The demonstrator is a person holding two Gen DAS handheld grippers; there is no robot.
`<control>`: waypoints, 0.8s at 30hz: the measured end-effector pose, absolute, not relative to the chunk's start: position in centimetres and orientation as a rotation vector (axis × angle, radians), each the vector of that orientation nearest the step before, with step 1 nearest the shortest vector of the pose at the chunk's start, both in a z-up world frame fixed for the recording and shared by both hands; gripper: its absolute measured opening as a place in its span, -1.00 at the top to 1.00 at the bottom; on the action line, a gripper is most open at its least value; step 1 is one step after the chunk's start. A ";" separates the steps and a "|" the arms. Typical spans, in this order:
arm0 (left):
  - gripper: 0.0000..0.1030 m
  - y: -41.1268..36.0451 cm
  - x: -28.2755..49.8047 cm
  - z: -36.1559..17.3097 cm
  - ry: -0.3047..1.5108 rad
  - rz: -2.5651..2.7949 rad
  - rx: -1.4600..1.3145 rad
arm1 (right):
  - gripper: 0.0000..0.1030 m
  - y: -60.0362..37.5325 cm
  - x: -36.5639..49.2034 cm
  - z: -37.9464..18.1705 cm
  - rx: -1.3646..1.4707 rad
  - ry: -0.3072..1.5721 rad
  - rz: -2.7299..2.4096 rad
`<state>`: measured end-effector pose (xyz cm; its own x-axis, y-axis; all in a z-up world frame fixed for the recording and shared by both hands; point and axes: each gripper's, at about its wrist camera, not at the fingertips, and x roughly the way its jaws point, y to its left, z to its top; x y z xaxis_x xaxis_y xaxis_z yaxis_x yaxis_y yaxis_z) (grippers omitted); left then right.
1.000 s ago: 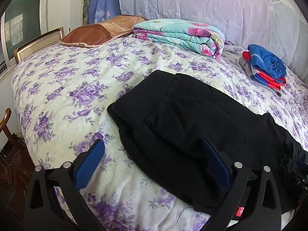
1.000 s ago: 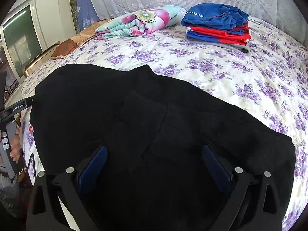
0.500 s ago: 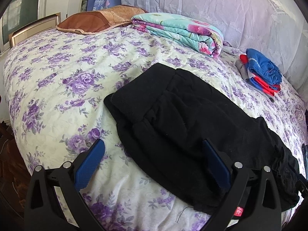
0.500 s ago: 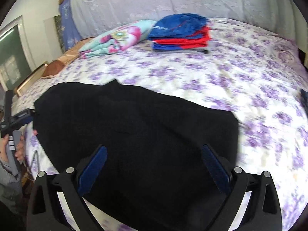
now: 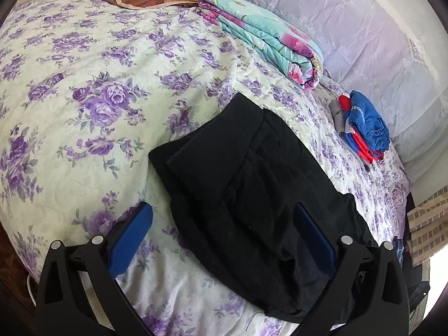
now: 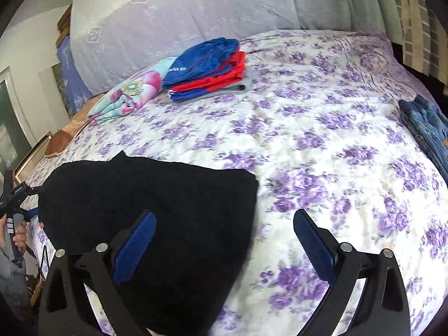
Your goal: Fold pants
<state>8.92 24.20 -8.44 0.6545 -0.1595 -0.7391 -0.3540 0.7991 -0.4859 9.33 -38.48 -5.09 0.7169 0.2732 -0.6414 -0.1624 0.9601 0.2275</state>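
Black pants (image 5: pixel 252 184) lie in a compact, layered rectangle near the front edge of the floral bedspread (image 5: pixel 84 89), the folding apparently all but done. The left gripper (image 5: pixel 222 221) hangs over them with its jaws spread and empty; the right gripper (image 6: pixel 224 224), likewise spread and empty, straddles their right-hand edge. Toward the bed's far edge sits a stack of folded clothes (image 6: pixel 208 68), perhaps where the pants go next.
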 end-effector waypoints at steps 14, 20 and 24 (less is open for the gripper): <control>-0.24 25.1 10.5 -8.0 0.840 0.128 -0.743 | -0.93 -41.1 10.7 -8.3 0.328 0.814 0.291; 0.41 25.6 9.6 -7.4 0.814 0.133 -0.727 | -0.93 -41.0 10.6 -8.3 0.326 0.812 0.292; 0.56 24.7 9.1 -5.8 0.762 0.120 -0.674 | -0.93 -41.0 10.6 -8.3 0.329 0.811 0.294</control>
<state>9.07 24.71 -5.82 0.7278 -0.1348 -0.6725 -0.3354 0.7853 -0.5204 10.56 -40.99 -8.25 0.6540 0.3777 -0.6555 -0.1294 0.9095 0.3950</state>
